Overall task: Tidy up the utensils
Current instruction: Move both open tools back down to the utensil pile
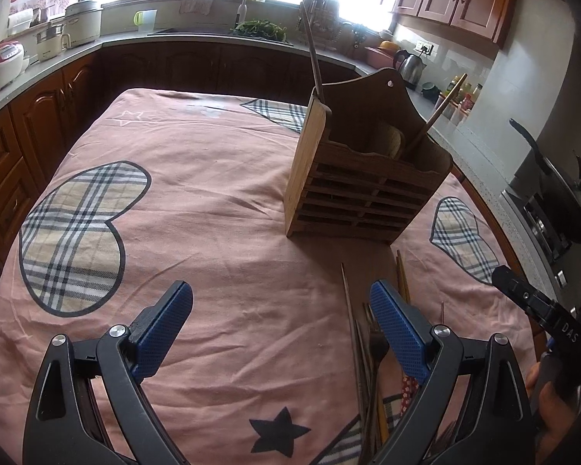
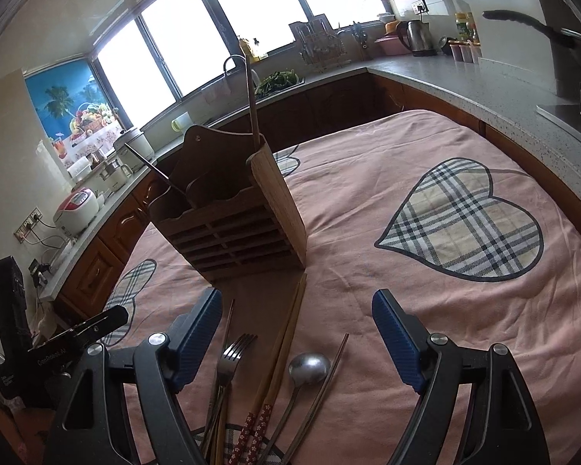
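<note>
A wooden utensil holder stands on the pink tablecloth, with a long wooden handle and another stick rising from it. It also shows in the right wrist view. Loose utensils lie in front of it: a fork, a metal spoon, wooden chopsticks with red flowered ends, and metal chopsticks. My right gripper is open just above them. My left gripper is open and empty; the utensils lie by its right finger.
Kitchen counters surround the table on three sides, with rice cookers, a kettle, a sink and a stove with a pan. The right gripper's body shows at the left view's right edge.
</note>
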The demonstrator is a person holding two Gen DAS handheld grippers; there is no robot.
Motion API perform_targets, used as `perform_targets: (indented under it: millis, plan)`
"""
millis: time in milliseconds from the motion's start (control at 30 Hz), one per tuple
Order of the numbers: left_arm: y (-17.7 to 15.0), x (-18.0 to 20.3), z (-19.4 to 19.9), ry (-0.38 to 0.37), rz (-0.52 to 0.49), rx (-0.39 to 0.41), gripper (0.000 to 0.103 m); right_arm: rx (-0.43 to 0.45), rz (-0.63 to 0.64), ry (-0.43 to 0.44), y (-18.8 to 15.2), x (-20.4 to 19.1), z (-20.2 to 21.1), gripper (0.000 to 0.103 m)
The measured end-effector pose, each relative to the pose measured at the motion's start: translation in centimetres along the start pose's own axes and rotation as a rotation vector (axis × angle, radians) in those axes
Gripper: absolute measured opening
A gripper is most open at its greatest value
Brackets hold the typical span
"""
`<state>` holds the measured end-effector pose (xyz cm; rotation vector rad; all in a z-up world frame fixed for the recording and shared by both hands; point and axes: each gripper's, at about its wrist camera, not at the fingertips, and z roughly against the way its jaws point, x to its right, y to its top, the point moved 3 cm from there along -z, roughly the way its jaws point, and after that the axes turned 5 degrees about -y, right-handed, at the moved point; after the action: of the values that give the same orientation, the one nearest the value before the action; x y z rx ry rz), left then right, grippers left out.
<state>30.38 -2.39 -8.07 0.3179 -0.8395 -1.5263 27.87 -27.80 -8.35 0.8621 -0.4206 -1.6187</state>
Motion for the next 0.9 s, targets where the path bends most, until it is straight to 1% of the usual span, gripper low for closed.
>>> perform_targets:
  millis: [100, 133, 167, 200, 233, 267, 367, 400, 467, 533, 600, 667, 700, 767, 900]
  plan:
    - [-0.1, 0.4, -1.0, 0.002, -0.016, -0.025, 0.095, -0.028, 0.020, -0.015, -0.3, -0.2, -1.2, 0.077]
    - [-0.1, 0.5, -1.3, 0.001, -0.021, -0.033, 0.095, -0.036, 0.025, -0.020, -0.3, -0.2, -1.5, 0.071]
    - [-0.2, 0.6, -1.7, 0.000, -0.026, -0.041, 0.095, -0.050, 0.031, -0.022, -0.4, -0.3, -2.0, 0.062]
    - [-0.2, 0.8, -2.0, -0.001, -0.034, -0.048, 0.094, -0.062, 0.033, -0.017, -0.4, -0.3, -2.4, 0.058]
    - [-0.2, 1.0, -2.4, 0.000, -0.042, -0.055, 0.093, -0.075, 0.033, -0.014, -0.4, -0.4, -2.9, 0.051]
    - [-0.2, 1.2, -2.8, 0.001, -0.049, -0.063, 0.091, -0.089, 0.034, -0.013, -0.4, -0.4, -3.4, 0.047]
    - [-0.2, 1.7, -4.2, -0.009, -0.067, -0.093, 0.082, -0.123, 0.031, 0.004, -0.3, -0.4, -4.8, 0.038]
    - [-0.1, 1.9, -4.6, -0.010, -0.072, -0.102, 0.081, -0.136, 0.029, 0.009, -0.2, -0.4, -5.3, 0.037]
    - [0.1, 2.3, -5.5, -0.012, -0.081, -0.117, 0.076, -0.159, 0.023, 0.016, 0.0, -0.5, -6.3, 0.029]
    - [0.3, 2.6, -6.3, -0.015, -0.092, -0.133, 0.074, -0.184, 0.017, 0.022, 0.3, -0.5, -7.5, 0.026]
    - [0.4, 2.9, -7.2, -0.014, -0.105, -0.149, 0.070, -0.203, 0.020, 0.018, 0.5, -0.6, -8.6, 0.021]
    - [0.5, 3.2, -8.0, -0.013, -0.115, -0.165, 0.064, -0.219, 0.024, 0.013, 0.7, -0.7, -9.7, 0.018]
    - [0.5, 3.3, -8.5, -0.013, -0.120, -0.175, 0.062, -0.226, 0.027, 0.010, 0.8, -0.8, -10.2, 0.017]
    - [0.5, 3.6, -9.5, -0.010, -0.128, -0.194, 0.055, -0.239, 0.036, -0.001, 1.0, -0.9, -11.1, 0.014]
    - [-0.1, 3.9, -11.1, 0.000, -0.152, -0.237, 0.047, -0.281, 0.058, -0.028, 0.7, -1.0, -12.9, 0.011]
